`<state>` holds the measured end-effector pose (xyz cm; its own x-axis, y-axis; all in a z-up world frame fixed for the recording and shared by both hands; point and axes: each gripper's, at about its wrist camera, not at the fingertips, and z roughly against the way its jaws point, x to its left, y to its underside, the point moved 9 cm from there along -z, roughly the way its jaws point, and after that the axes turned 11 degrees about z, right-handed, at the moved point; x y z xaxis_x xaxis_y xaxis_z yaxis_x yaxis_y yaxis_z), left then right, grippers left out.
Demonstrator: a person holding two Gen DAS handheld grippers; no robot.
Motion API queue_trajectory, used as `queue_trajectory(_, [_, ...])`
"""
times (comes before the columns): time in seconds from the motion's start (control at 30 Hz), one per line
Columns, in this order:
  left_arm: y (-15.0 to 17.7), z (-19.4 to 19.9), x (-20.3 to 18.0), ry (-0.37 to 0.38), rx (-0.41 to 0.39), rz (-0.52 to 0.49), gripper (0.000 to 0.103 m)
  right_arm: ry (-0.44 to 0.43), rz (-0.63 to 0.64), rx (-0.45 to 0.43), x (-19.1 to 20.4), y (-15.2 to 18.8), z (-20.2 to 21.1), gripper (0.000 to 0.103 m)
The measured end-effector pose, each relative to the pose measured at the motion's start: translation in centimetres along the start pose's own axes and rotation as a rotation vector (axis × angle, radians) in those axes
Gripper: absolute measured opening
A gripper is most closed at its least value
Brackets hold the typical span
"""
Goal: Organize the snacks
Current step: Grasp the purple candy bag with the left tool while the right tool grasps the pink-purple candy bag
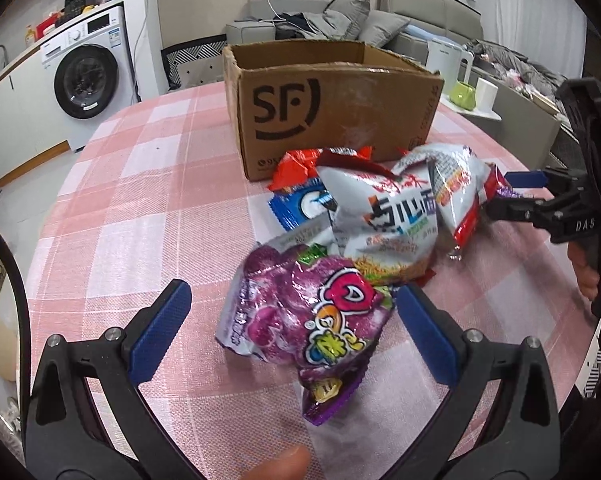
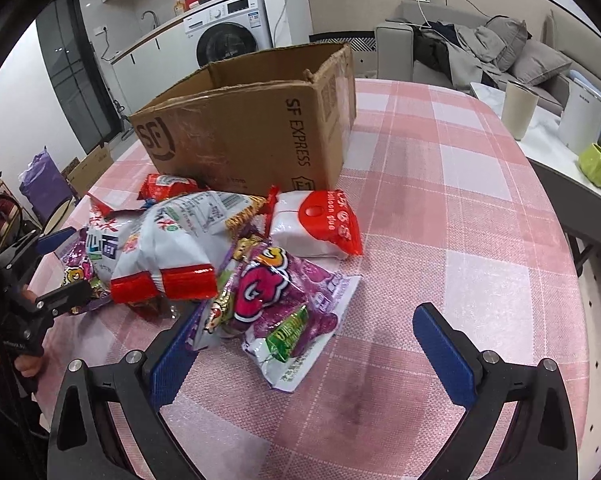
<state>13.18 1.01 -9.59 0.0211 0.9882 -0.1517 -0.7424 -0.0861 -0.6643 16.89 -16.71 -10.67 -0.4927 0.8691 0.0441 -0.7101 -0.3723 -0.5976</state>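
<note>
A: Purple snack bag [image 1: 300, 316] lay between the left gripper's [image 1: 292, 332] wide-spread fingers, mid-table [image 1: 148, 184].

B: And the right gripper [image 2: 312, 344]?

A: Fingers wide too, around another purple bag [image 2: 288, 308], near the cardboard box [image 2: 252, 128].

The box [image 1: 332, 108] sits toward the back of the counter [image 1: 140, 208], with the snack pile right in front of it. Noodle bag [image 1: 388, 216] lies on top in the middle, one candy bag [image 1: 304, 312] nearest the left gripper [image 1: 296, 300], washing machine [image 1: 84, 76] way behind.
</note>
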Motion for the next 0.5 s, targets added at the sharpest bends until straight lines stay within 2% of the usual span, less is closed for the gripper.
queue_trajectory(0.3, [0.7,-0.9,0.4,0.006,0.041,-0.012,0.102,0.011,-0.024,0.014,-1.5,0.4,-0.1,0.103])
queue_trajectory(0.5, [0.9,-1.2,0.6,0.015,0.054,-0.013,0.102,0.0,-0.035,0.011,-0.9,0.4,-0.8,0.102])
